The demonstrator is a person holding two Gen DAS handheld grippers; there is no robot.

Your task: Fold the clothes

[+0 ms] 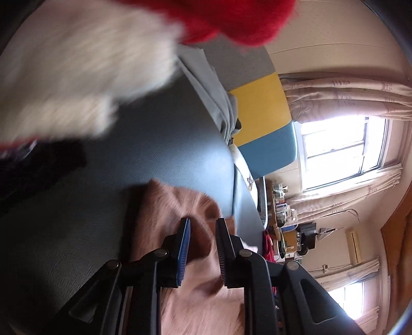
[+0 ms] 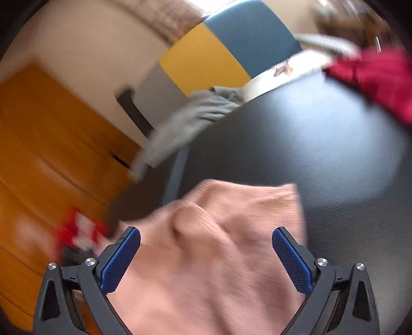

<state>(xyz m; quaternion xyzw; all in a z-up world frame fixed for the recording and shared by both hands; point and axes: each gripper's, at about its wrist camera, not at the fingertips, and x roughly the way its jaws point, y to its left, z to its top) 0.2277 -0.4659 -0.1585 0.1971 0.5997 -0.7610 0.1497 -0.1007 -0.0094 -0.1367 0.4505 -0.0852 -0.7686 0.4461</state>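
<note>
Two wrist views show a pink ribbed knit garment lying on a dark blue-grey table.

Left wrist view, rolled sideways: the left gripper sits at 6 o'clock. Its fingers, one with a blue ribbed pad, stand a narrow gap apart with a raised fold of the pink garment between them. Whether they pinch the fold or only straddle it cannot be told. The rest of the garment runs down to the bottom edge.

At 11 o'clock a blurred white fluffy cloth fills the corner, with a red fuzzy cloth at 12 o'clock touching it. A grey cloth drapes over the table's far edge near 1 o'clock, beside a panel of grey, yellow and blue blocks. Bright windows with beige curtains lie at 3 o'clock.

Right wrist view, motion-blurred: the right gripper is at 6 o'clock, its blue-padded fingers spread wide apart and holding nothing. The pink garment lies bunched between and beyond them, near the table's left edge. The grey cloth hangs off the table edge at 11 o'clock. A dark red knit cloth lies at 2 o'clock. An orange wooden floor shows at 9 o'clock.
</note>
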